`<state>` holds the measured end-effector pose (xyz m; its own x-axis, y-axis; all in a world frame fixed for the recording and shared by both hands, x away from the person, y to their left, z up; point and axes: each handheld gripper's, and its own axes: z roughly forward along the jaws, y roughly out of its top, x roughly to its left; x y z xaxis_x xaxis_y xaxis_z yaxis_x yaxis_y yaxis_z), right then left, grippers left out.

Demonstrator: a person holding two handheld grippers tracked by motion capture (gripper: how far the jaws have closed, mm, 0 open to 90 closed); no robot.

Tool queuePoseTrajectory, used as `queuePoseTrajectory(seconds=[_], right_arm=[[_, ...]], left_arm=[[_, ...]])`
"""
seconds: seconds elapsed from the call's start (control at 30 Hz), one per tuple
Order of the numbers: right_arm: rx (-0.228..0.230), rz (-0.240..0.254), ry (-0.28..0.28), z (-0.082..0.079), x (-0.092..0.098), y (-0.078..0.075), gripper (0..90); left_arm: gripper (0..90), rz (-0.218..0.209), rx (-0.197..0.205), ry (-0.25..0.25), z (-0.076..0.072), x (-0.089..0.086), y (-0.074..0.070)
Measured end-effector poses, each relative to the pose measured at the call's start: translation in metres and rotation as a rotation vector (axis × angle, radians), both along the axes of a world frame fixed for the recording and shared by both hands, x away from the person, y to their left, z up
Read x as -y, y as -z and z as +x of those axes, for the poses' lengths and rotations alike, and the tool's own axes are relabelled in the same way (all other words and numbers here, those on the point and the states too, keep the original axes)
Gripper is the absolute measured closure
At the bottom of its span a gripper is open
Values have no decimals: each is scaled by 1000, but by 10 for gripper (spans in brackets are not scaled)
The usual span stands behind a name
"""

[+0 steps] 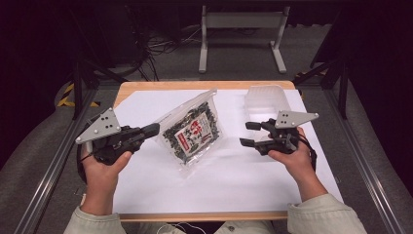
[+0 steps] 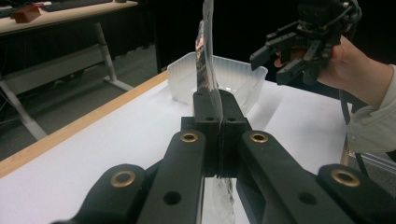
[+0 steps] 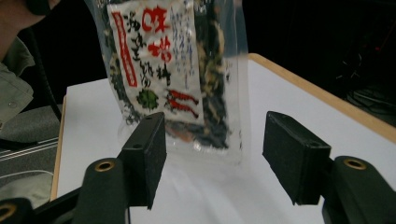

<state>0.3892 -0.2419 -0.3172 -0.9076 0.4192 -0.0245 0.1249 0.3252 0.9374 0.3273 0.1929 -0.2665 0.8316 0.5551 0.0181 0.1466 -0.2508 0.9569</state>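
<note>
Table (image 1: 146,87): wood-edged top under a white sheet (image 1: 234,180), covering nearly all of it. Person's forearms enter from near edge, pale sleeves.

Clear plastic tray (image 1: 265,97), far right on the sheet, open side up; in left gripper view it sits just beyond the jaw tips (image 2: 233,77). Contents can't be read.

Clear bag (image 1: 191,130) w/ dark dried contents and a white label, red and black print. Held up off the sheet, centre-left of table, tilted, one corner pointing toward tray. In right gripper view (image 3: 173,74) it hangs in front of the jaws, label facing camera, lower edge near sheet; touching or not, can't tell.

L gripper (image 1: 151,130): in left hand (image 1: 104,168), jaws closed flat on the bag's left edge; left gripper view shows film pinched between the two pads (image 2: 219,116), bag seen edge-on, upright.

R gripper (image 1: 249,134): in right hand (image 1: 292,158), right of bag, apart from it, just near side of tray. Jaws wide, nothing between them (image 3: 212,154).
</note>
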Motion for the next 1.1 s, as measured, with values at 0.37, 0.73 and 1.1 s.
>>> queuePoseTrajectory(seconds=[0.37,0.73,1.1], right_arm=[[76,57,-53,20,-31,-25,369],[84,81,-143,29,-64,-33,363],[44,85,-267,29,-80,-31,391]], left_arm=[[898,-16,-7,30,1,1,0],[898,-24,12,60,-4,4,-3],[897,-61,6,94,-2,6,-1]])
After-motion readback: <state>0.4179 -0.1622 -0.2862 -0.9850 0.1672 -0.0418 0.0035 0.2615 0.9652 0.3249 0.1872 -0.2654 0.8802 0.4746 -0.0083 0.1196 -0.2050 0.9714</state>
